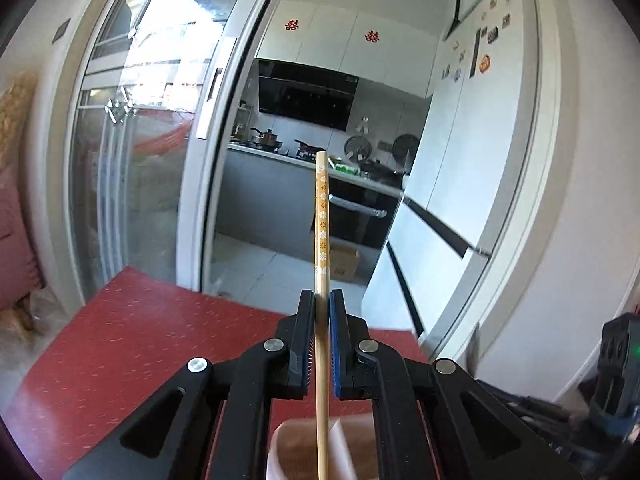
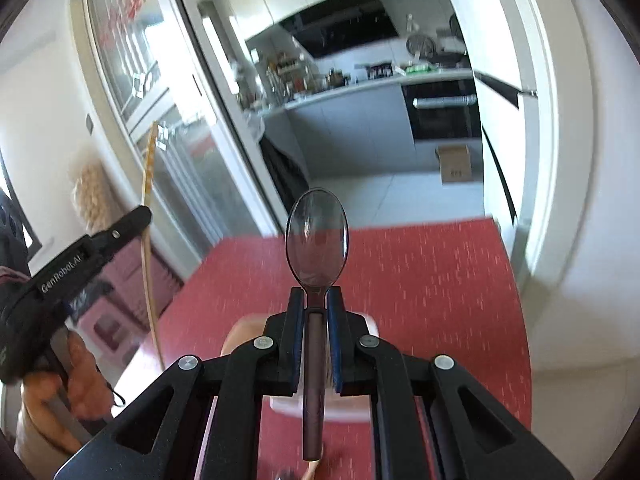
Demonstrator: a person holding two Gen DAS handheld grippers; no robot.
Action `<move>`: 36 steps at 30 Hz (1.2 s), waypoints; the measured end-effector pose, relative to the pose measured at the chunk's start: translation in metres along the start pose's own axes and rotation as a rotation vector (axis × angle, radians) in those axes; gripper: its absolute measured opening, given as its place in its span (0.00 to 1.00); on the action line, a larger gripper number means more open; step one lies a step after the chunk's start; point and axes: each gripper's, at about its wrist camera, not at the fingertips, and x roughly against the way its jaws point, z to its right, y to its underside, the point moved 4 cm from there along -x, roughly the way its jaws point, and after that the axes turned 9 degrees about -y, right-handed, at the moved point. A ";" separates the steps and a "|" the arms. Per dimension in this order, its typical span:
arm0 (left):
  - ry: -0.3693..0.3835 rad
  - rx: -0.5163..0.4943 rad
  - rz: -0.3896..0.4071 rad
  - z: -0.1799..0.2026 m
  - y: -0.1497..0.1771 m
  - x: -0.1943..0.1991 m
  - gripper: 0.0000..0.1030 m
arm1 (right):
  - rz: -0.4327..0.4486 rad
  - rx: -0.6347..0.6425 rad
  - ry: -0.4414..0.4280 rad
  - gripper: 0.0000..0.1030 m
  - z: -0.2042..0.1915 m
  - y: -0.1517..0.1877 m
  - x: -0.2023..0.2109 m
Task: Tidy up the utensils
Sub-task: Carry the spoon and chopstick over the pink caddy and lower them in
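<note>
My left gripper [image 1: 321,300] is shut on a bamboo chopstick [image 1: 321,216] with a flowered orange top, held upright above the red table [image 1: 132,340]. Its lower end hangs over a pale holder [image 1: 296,448] under the jaws. My right gripper [image 2: 316,296] is shut on a dark translucent plastic spoon [image 2: 317,240], bowl pointing forward, handle running back between the jaws. A pale holder [image 2: 240,334] sits on the table beneath it, mostly hidden. In the right wrist view the left gripper [image 2: 136,216] shows at the left with the chopstick [image 2: 147,248].
The red table [image 2: 440,288] stands before an open sliding glass door [image 1: 140,160] to a kitchen. A white fridge [image 1: 472,160] stands at right. A cardboard box [image 2: 454,164] sits on the kitchen floor. A hand [image 2: 68,384] holds the left gripper.
</note>
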 end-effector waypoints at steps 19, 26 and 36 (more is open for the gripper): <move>-0.065 -0.046 0.040 -0.006 0.072 -0.050 0.35 | 0.107 0.241 0.077 0.12 -0.008 0.049 -0.065; -0.089 -0.113 0.028 -0.003 0.095 -0.036 0.35 | 0.081 0.345 0.087 0.12 -0.012 0.078 -0.066; -0.152 -0.145 -0.019 -0.015 0.105 -0.019 0.35 | 0.001 0.322 0.063 0.13 -0.011 0.087 -0.073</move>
